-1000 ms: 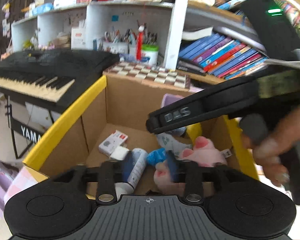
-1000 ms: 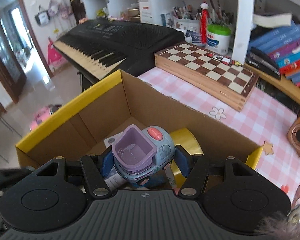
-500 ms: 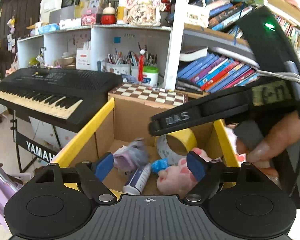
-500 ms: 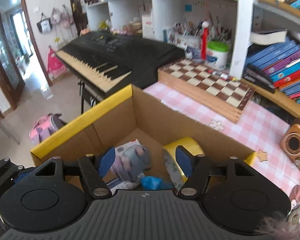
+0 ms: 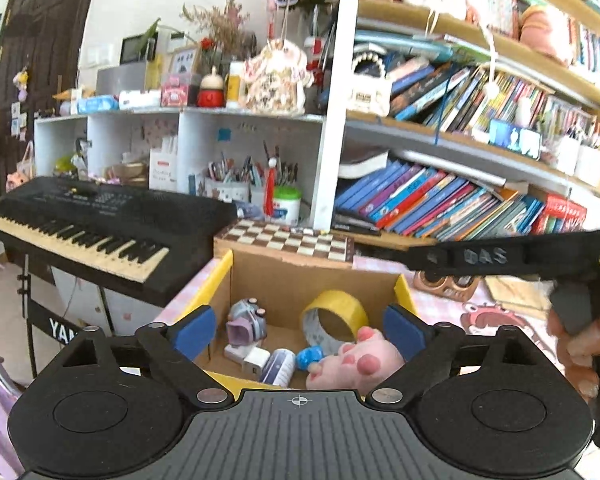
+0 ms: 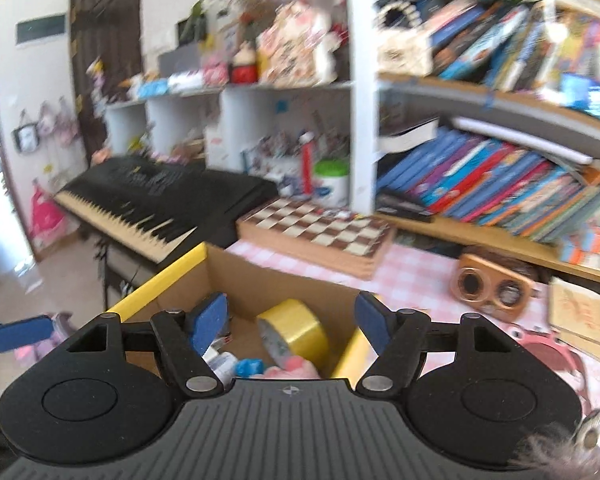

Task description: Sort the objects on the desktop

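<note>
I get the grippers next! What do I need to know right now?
Left gripper: empty, jaws opening, above the cardboard box.
Right gripper: empty, jaws opening, over the same box.
In the box: purple toy, yellow tape roll, pink plush, white tube, small blue piece.
Left on the table: brown toy camera, chessboard; whether they should go in, I cannot tell.
</note>
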{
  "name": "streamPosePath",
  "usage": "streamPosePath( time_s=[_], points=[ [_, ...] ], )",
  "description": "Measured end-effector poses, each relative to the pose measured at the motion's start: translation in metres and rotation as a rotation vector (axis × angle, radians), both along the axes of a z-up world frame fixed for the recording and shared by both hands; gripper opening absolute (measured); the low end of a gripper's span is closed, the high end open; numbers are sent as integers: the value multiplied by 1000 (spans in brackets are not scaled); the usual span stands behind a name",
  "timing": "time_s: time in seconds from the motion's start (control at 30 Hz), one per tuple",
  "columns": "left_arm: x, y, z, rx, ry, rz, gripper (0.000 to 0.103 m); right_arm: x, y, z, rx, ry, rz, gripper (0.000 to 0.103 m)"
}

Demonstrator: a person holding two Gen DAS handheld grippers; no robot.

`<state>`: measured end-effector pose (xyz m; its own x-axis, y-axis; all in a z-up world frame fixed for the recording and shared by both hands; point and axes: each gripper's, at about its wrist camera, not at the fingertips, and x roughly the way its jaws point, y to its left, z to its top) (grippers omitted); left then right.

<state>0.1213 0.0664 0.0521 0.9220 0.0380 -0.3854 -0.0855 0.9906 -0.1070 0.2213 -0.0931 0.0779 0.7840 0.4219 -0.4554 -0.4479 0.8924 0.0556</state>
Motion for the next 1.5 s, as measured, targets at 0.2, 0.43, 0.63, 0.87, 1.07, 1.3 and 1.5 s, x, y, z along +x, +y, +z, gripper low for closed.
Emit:
streamPosePath(
  time_s=[0.2, 0.43, 0.63, 0.87, 1.07, 1.3, 1.5],
  points=[
    [-33, -2, 4, 8, -22, -23, 99, -48, -29, -3, 29, -12, -121, 70],
    [-59, -5, -1, 1, -6, -14, 101, -106, -58, -14, 38, -36, -245, 72],
    [-74, -18, -10, 40, 20, -8, 102, -144, -71, -29, 22, -30, -313, 72],
    [-89, -31, -15, 52, 35, -45, 102, -182, -83, -41, 12, -23, -377, 74],
    [-97, -45, -20, 86, 39, -57, 102, -210, -89, -57, -9, -8, -413, 77],
    [-106, -56, -32, 86, 79, -100, 103, -231, -97, -75, -15, 44, -440, 80],
    [-114, -59, -42, 90, 118, -99, 103, -238, -101, -84, -26, 77, -450, 82]
  ],
)
